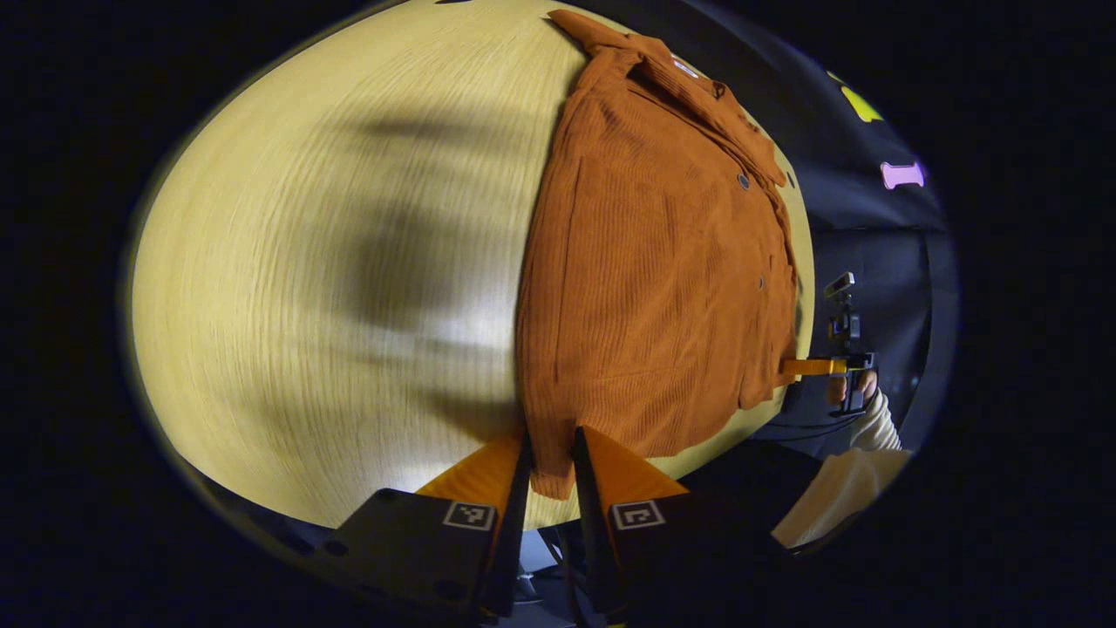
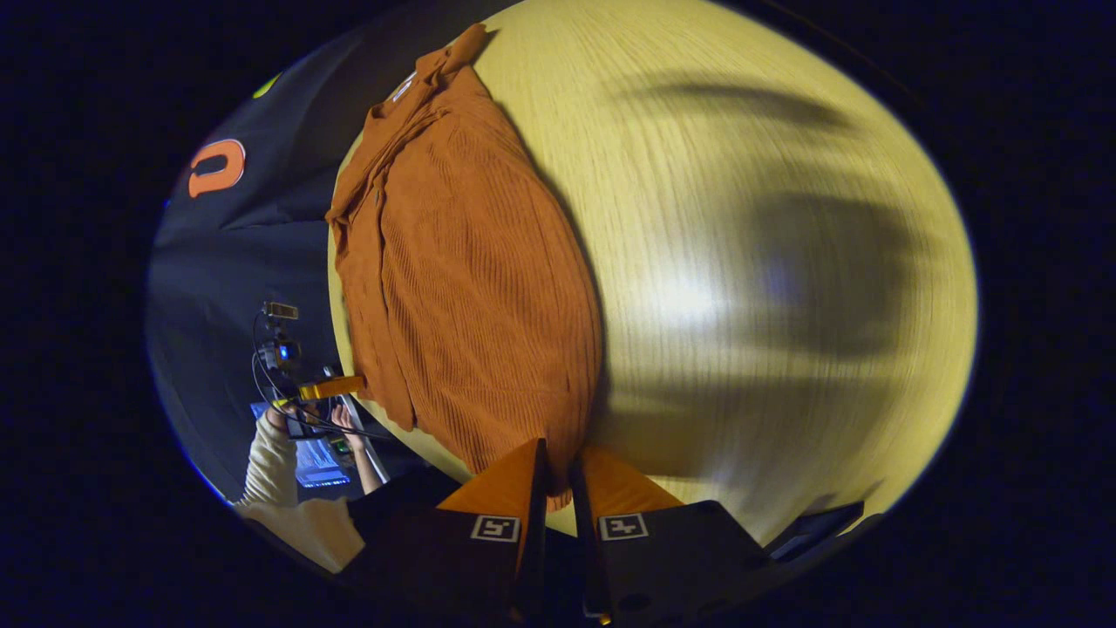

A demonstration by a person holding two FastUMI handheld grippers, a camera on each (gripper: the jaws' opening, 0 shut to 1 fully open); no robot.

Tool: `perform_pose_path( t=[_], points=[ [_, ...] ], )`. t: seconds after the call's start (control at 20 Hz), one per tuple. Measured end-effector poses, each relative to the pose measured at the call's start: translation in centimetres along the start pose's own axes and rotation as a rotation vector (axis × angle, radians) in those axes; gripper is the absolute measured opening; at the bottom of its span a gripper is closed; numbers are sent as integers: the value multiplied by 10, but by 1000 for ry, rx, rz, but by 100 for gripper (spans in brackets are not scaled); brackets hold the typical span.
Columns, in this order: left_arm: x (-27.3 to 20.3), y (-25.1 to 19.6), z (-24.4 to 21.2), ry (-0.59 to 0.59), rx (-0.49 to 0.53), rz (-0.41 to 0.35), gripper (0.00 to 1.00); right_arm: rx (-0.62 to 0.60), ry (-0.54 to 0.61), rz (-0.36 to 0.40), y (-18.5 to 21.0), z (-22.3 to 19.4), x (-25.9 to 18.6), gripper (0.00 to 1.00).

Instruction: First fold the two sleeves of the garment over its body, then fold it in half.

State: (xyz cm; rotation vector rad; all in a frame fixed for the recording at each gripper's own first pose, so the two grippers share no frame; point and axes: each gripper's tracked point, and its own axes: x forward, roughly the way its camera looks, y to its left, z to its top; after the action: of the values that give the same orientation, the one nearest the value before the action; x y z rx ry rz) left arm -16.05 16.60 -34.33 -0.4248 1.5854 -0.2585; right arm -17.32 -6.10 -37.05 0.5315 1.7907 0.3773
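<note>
**While both grippers pinch the hem**

While the shirt [image 1: 654,262] lies flat on the table [image 1: 331,262] with its collar at the far end, the left gripper [image 1: 551,449] clamps the near hem at one corner. The right gripper [image 2: 558,462] clamps the other near corner, fabric caught between its fingers.
</note>
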Motion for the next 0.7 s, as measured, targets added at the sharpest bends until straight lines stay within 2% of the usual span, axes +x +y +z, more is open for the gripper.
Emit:
perform_pose_path(
  t=[0.1, 0.15, 0.25, 0.3, 0.4, 0.55, 0.7],
  points=[
    [-6, 0, -2, -15, 19, 35, 24, 41, -18, -5, -5, -1, 2, 18],
    [-7, -2, -2, -27, 29, 52, 11, 42, -26, -14, -5, 1, 0, 9],
    [0, -11, 1, -34, 3, 87, 5, -3, -39, -40, -6, -1, -5, 9],
    [10, -14, 2, -36, -7, 105, 4, -18, -49, -62, -6, -3, -2, 4],
    [23, -26, 4, -66, 28, 150, 3, -76, -73, -100, -4, -2, -4, 4],
    [27, -43, 8, -137, 156, 223, 3, -121, -127, -8, 33, -8, -25, 4],
    [22, -71, 13, -191, 222, 257, 3, -181, -174, 50, 67, -12, -46, 4]
  ],
)
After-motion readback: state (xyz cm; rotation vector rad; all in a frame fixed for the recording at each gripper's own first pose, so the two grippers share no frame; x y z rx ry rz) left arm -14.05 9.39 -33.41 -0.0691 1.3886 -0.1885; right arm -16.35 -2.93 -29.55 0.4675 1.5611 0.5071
